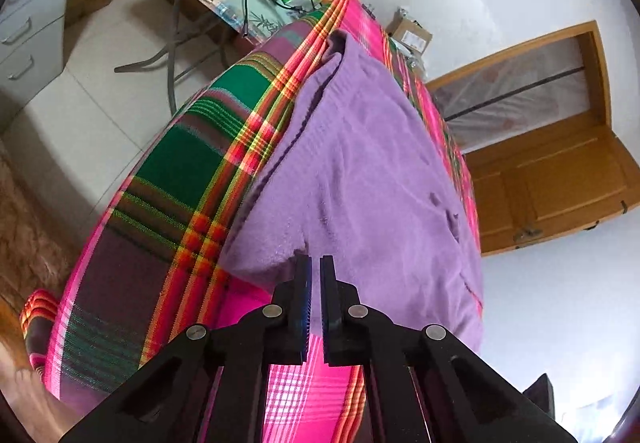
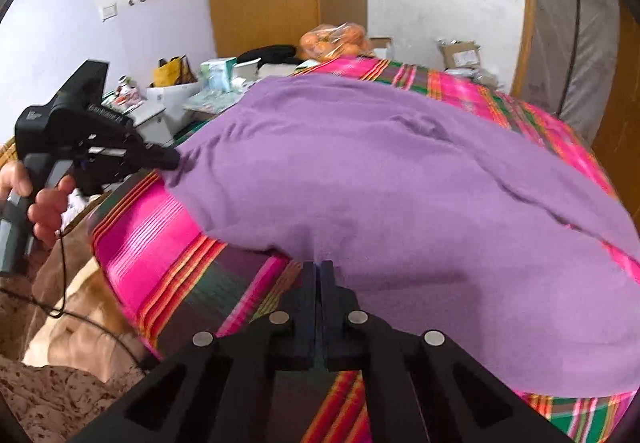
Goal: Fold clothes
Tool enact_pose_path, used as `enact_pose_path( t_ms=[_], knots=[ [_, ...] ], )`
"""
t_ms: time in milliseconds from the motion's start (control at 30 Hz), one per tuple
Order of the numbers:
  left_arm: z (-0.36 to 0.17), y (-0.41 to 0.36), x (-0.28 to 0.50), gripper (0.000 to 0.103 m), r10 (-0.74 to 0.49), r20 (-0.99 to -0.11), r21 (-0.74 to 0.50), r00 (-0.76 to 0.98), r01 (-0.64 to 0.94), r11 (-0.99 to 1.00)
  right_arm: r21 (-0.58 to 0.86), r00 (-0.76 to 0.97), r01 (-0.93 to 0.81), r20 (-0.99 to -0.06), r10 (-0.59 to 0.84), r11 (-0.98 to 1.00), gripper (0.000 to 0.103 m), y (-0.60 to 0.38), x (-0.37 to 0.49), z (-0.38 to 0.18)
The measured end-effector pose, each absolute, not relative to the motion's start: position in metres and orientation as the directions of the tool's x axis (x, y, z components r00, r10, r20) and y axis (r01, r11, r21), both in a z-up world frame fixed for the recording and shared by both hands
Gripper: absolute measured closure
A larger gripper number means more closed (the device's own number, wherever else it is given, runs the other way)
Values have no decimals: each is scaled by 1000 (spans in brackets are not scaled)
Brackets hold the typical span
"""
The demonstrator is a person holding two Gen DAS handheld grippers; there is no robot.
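The right hand-held gripper [image 2: 319, 267] has its jaws pressed together at the near hem of the purple sweater [image 2: 400, 183], apparently pinching the edge. The left hand-held gripper [image 1: 315, 263] meets another edge of the same sweater with a narrow gap between its jaws; whether cloth sits in that gap cannot be told. In the right wrist view a hand [image 2: 44, 207] holds that left tool. The sweater lies spread over a striped pink-and-green bedspread [image 2: 160, 243]. Beyond, a bag of oranges [image 2: 336, 41] rests on a cluttered bench [image 1: 240, 7].
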State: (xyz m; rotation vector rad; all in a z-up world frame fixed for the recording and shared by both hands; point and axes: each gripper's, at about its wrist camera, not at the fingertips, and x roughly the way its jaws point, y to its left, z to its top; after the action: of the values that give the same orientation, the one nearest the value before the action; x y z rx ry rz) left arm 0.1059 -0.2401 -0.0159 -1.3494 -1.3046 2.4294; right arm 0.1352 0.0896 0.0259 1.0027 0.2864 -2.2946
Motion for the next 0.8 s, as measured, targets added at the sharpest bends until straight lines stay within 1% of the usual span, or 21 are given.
enact_pose_path(
  t_ms=[133,200,333,500,600,667,800],
  knots=[
    [-15,-240,106,99,423,-669,-697,-611,319,-642,83,-516,622,-704,-487,-779,101,90,139,33],
    [-15,-240,106,99,419,-671,-694,-611,320,-645,89,-504,628,-711,-490,-773,101,89,141,33],
    [-15,-241,105,99,413,-677,-687,-609,322,-652,123,-451,620,-753,-479,-775,101,90,135,16],
    [-17,-243,106,99,412,-691,-683,-594,352,-640,124,-450,635,-743,-496,-762,100,92,135,22],
    [-18,-245,108,95,418,-687,-693,-594,364,-623,154,-407,639,-764,-501,-754,98,96,130,17],
    [-17,-246,110,87,426,-681,-701,-595,364,-613,161,-396,640,-769,-501,-752,98,98,130,17],
    [-13,-245,114,87,415,-686,-698,-598,378,-608,175,-393,662,-746,-537,-728,96,104,137,27]
  ],
)
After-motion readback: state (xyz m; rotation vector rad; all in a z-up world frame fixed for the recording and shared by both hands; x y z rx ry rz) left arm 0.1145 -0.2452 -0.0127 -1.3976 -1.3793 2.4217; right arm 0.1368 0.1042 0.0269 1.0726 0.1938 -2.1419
